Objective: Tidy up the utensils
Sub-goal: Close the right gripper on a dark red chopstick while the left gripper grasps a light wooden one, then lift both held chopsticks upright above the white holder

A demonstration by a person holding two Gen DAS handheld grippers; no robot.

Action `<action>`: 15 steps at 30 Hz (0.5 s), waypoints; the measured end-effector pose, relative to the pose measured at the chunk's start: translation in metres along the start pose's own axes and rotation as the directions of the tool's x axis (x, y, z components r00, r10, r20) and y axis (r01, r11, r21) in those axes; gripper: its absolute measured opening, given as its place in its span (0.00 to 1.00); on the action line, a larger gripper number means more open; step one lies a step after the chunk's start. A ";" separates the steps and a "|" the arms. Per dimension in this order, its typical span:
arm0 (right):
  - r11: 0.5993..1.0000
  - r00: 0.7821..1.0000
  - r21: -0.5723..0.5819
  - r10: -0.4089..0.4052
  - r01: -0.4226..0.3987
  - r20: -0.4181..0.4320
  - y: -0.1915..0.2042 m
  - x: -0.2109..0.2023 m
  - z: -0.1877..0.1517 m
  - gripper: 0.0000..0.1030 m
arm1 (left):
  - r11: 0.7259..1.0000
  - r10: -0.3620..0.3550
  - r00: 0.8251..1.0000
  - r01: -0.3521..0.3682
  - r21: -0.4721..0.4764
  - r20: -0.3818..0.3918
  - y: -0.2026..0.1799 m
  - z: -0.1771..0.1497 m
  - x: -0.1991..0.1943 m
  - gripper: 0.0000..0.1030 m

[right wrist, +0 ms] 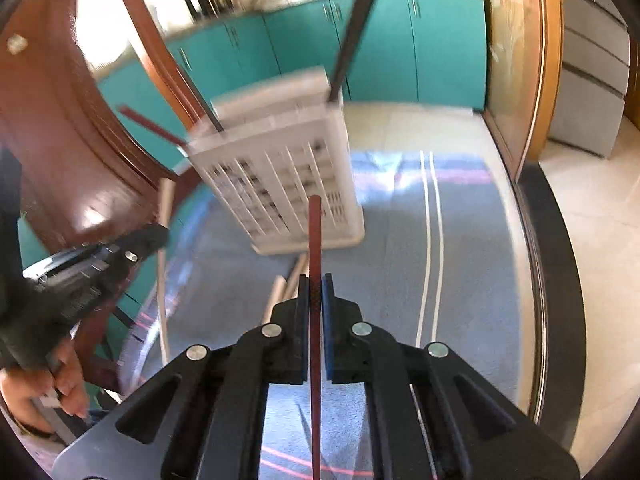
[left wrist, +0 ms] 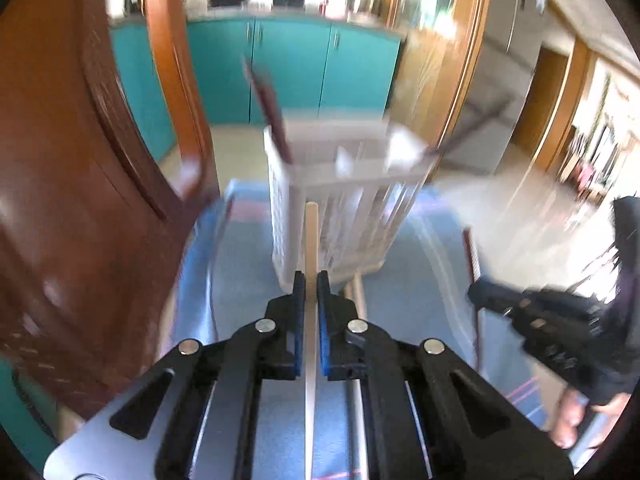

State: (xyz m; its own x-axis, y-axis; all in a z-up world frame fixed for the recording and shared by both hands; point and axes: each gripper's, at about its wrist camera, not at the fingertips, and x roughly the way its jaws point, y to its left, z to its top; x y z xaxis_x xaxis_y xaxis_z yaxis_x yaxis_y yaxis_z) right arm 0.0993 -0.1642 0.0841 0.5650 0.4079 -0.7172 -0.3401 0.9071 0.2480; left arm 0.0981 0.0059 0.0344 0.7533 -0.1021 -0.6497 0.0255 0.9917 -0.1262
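Both chopsticks look light, thin and stiff, and their smooth sides would let them swivel or slide in a grip, so a hold near the middle of the length, square between the pads, seems the safest place to take them. The left tongs [left wrist: 311,280] are clamped on a pale chopstick [left wrist: 311,236], which runs straight forward between the blue pads and points its free end at the lower front of the white basket [left wrist: 320,184] standing just ahead on the blue cloth of the worktop [left wrist: 408,280]. The right tongs [right wrist: 316,284] are clamped on a red chopstick [right wrist: 315,232], likewise lying along the line of the pads, its tip showing against the slotted wall of the basket. The basket is light plastic with slots and dividers and could tip or skid if knocked. It already holds dark chopsticks [right wrist: 354,32] leaning out over its rim at both ends. A few more pale sticks [right wrist: 280,292] lie loose on the cloth in front of the basket's base, below the right tongs. Motion blur hides which compartment each held stick is aimed at.
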 end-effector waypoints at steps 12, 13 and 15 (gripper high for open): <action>0.997 0.990 0.055 0.043 -0.051 0.135 -0.016 -0.051 0.017 0.06 | 0.985 -0.092 0.828 0.158 -0.073 0.554 0.007 0.079 -0.121 0.07; 0.997 0.988 0.052 0.046 -0.054 0.145 -0.015 -0.054 0.020 0.06 | 0.983 -0.073 0.830 0.153 -0.100 0.553 0.009 0.084 -0.109 0.07; 0.997 0.985 0.044 0.052 -0.060 0.164 -0.012 -0.061 0.027 0.06 | 0.979 -0.050 0.850 0.146 -0.143 0.525 0.014 0.090 -0.082 0.07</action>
State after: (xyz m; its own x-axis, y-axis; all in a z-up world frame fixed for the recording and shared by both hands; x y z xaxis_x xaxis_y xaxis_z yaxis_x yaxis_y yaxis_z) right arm 0.0898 -0.1971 0.1424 0.6623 0.4659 -0.5868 -0.3402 0.8848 0.3185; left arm 0.0958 0.0353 0.1536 0.9838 -0.0955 -0.1520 0.0414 0.9446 -0.3255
